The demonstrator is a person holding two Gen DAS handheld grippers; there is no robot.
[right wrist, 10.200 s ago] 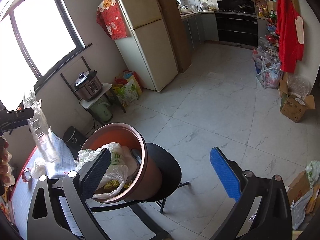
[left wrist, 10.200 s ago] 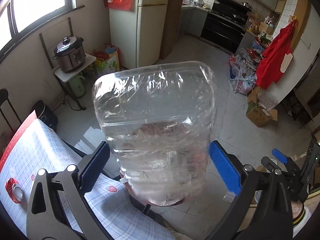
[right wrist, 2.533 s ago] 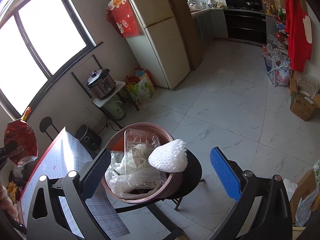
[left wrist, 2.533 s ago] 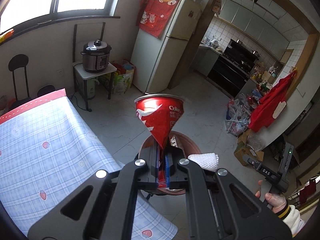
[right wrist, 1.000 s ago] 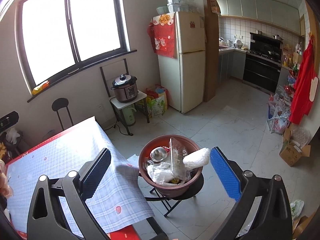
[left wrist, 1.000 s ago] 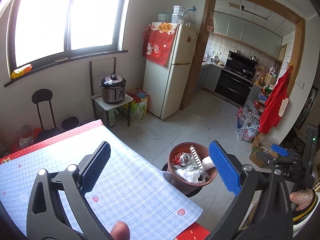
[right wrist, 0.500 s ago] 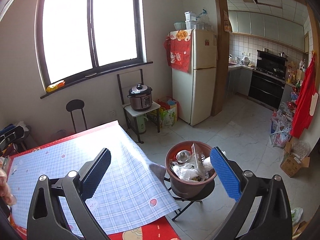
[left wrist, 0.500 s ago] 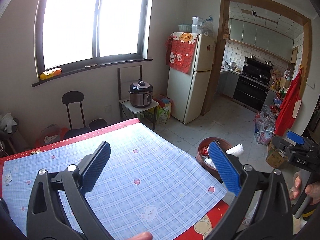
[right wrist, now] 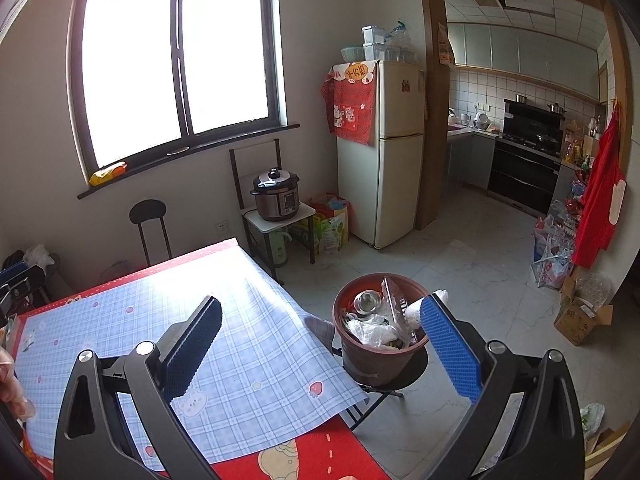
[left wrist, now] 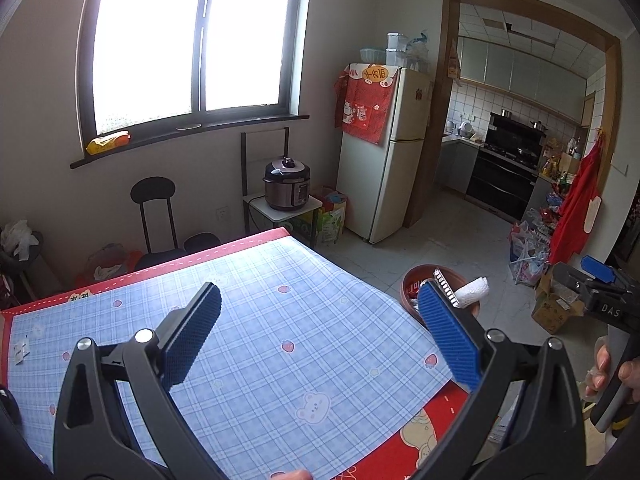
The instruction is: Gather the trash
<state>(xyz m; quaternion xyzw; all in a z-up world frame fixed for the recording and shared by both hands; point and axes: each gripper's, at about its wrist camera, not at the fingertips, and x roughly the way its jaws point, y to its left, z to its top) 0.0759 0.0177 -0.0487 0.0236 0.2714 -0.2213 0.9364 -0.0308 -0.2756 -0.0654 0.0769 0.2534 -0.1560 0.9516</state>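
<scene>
Right wrist – bin (right wrist: pixel 376 364) beyond gaping gripper (right wrist: pixel 320 326)

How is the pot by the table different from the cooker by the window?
The pot is brown and open on top, stuffed with trash; the cooker is dark and silvery with its lid shut. The pot sits on a low black stool right at the table's corner; the cooker sits on a white stand against the wall. Both are round.
</scene>
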